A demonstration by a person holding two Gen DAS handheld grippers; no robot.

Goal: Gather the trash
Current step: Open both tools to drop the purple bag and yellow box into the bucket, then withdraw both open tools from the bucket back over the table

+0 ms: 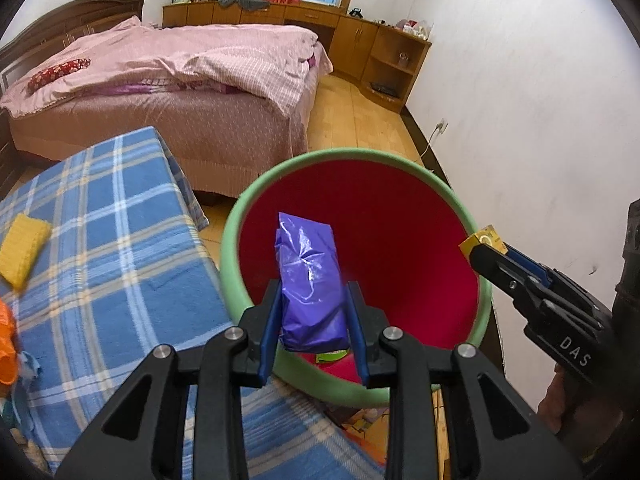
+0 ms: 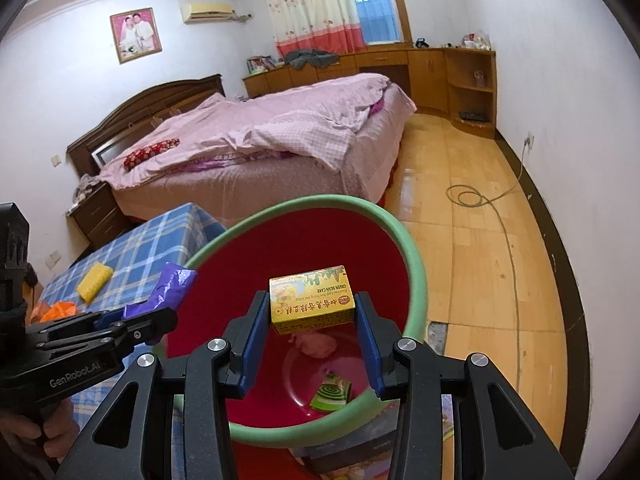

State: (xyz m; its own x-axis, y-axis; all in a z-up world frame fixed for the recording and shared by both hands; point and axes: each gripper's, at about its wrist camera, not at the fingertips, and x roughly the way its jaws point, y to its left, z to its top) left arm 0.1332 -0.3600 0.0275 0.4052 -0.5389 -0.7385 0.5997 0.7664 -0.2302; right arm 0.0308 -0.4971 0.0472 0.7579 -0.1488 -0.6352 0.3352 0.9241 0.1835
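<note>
A red bin with a green rim (image 1: 236, 240) (image 2: 404, 240) stands beside the table. My left gripper (image 1: 314, 312) is shut on a purple plastic packet (image 1: 310, 280), held over the bin's mouth; the packet (image 2: 172, 286) also shows at the left in the right wrist view. My right gripper (image 2: 312, 320) is shut on a small yellow box (image 2: 312, 300) labelled green bean cake, also above the bin. The box (image 1: 482, 240) sits at the bin's right rim in the left wrist view. Inside the bin lie a green packet (image 2: 332, 394) and a pink crumpled piece (image 2: 316, 344).
A table with a blue plaid cloth (image 1: 112, 248) holds a yellow sponge (image 1: 22, 252) and an orange bag (image 1: 6, 344). A pink bed (image 2: 260, 148) stands behind it. A cable (image 2: 500, 232) runs over the wooden floor (image 2: 472, 264). Wooden cabinets (image 2: 460, 72) line the far wall.
</note>
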